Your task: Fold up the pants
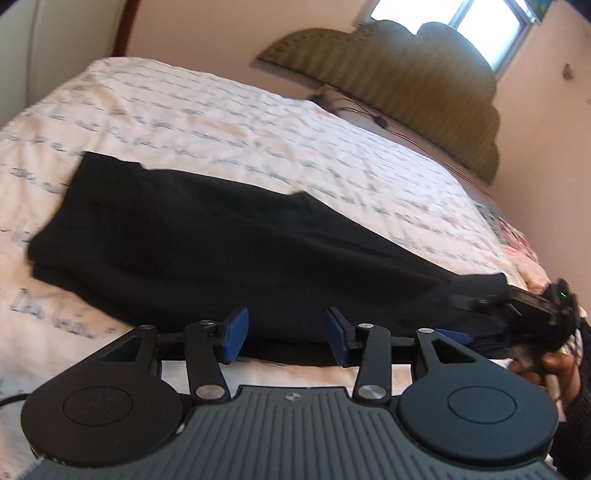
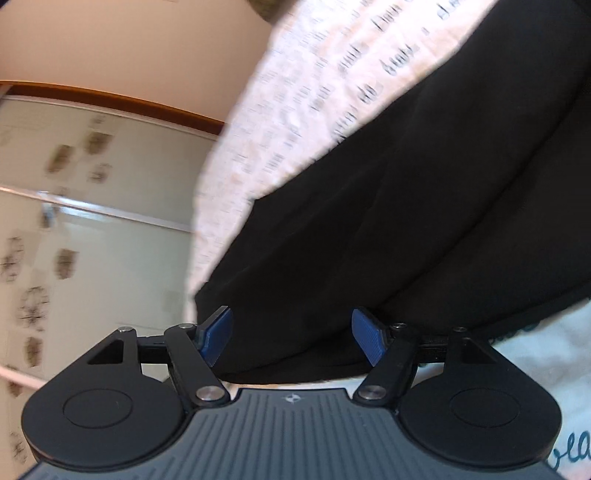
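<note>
Black pants (image 1: 207,236) lie folded lengthwise across the patterned bedsheet (image 1: 221,114), running from the upper left to the lower right. My left gripper (image 1: 286,334) stands open at their near long edge, with its blue pads (image 1: 234,334) clear of the cloth. At the pants' narrow right end a hand (image 1: 546,365) holds my right gripper (image 1: 465,317). In the right wrist view the right gripper (image 2: 293,336) is open wide. The dark pants (image 2: 406,221) lie between and beyond its pads, which do not press on them.
A padded headboard (image 1: 424,92) and a window (image 1: 461,22) stand at the far end of the bed. The bed's edge (image 2: 210,206) drops to a tiled floor (image 2: 92,240) on the left of the right wrist view. Another printed cloth (image 2: 554,387) lies at the lower right.
</note>
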